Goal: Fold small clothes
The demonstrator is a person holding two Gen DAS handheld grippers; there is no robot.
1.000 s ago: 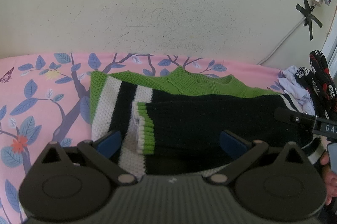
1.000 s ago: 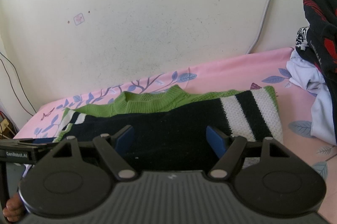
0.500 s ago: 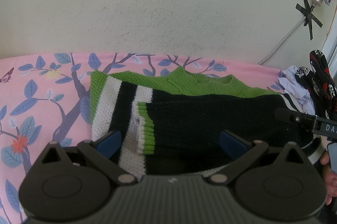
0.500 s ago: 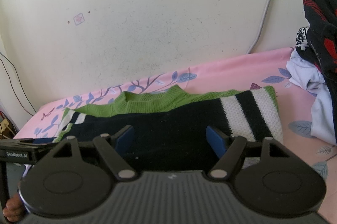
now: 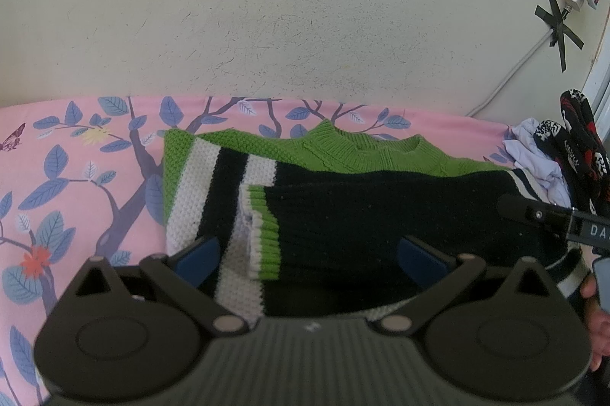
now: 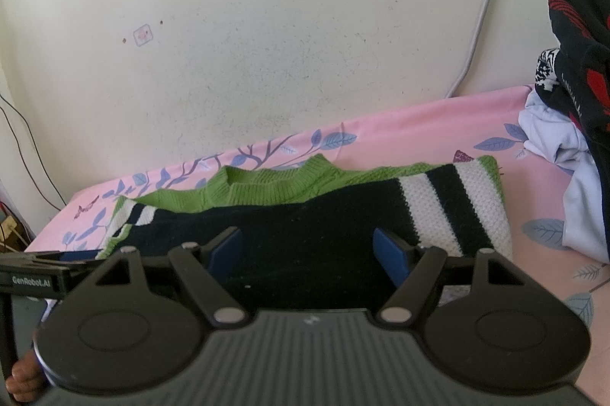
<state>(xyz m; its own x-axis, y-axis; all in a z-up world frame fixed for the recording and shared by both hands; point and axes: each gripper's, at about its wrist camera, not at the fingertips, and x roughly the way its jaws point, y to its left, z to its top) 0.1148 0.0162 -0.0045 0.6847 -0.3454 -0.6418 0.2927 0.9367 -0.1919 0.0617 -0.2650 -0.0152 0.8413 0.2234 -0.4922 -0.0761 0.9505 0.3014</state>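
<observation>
Pink bedding (image 5: 95,177) printed with blue leaves and dark branches runs up against a scuffed cream wall (image 5: 305,24), and a white cable (image 6: 480,24) taped with black crosses trails down that wall to the mattress. On the sheet lies the small knitted sweater (image 5: 381,215) I am folding: green at the ribbed collar, with black and white bands, both sleeves laid across the chest so the black knit covers most of the front. One sleeve's green-striped cuff (image 5: 263,234) sits on the side nearest my left tool. My left gripper (image 5: 309,255) hangs over the near edge of the sweater with its blue pads spread wide apart, nothing pinched between them; the cloth simply lies beneath. My right gripper (image 6: 310,255) is likewise released, its blue pads standing well apart above the black middle of the garment, not pressing on it. From the right wrist view the sweater's white and black banded side (image 6: 453,207) is towards the right. Beyond that side, at the edge of the bed, sits a heap of other clothes (image 6: 572,101), black with red and white print over pale fabric, apart from the sweater.
</observation>
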